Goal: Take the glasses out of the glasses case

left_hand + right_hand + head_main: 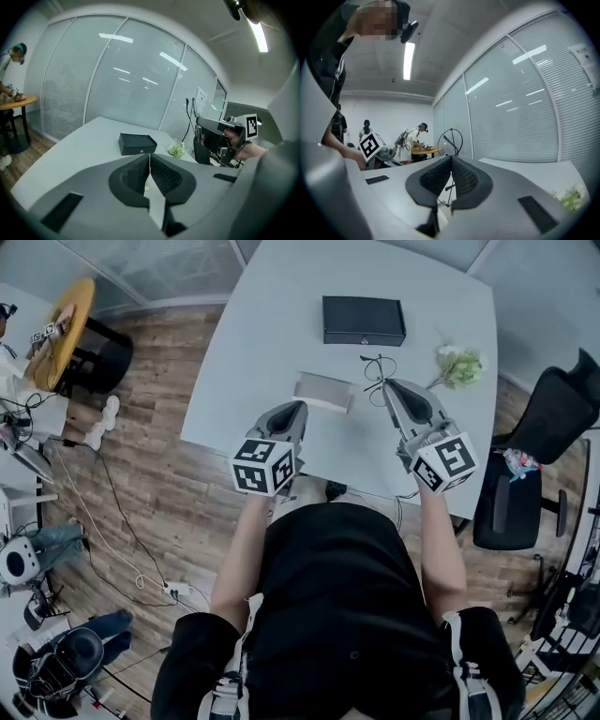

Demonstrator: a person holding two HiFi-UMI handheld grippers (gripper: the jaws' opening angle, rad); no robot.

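Observation:
A flat silver glasses case point(323, 390) lies on the white table point(281, 306). Just right of it, my right gripper point(386, 383) is shut on thin black wire-rimmed glasses point(377, 369), lifted off the table. In the right gripper view a round rim of the glasses point(450, 138) stands above the closed pads, and my right gripper point(450, 159) points about level. My left gripper point(302, 405) hovers at the case's near left corner. It is shut with nothing between its pads point(161, 174). From the left gripper view the right gripper point(220, 136) shows at the right.
A black box point(364, 320) lies at the table's far side, with a green sprig point(459, 365) to its right. A black office chair point(525, 484) stands at the table's right. A round yellow table point(61, 334) and cables on the wooden floor are at the left.

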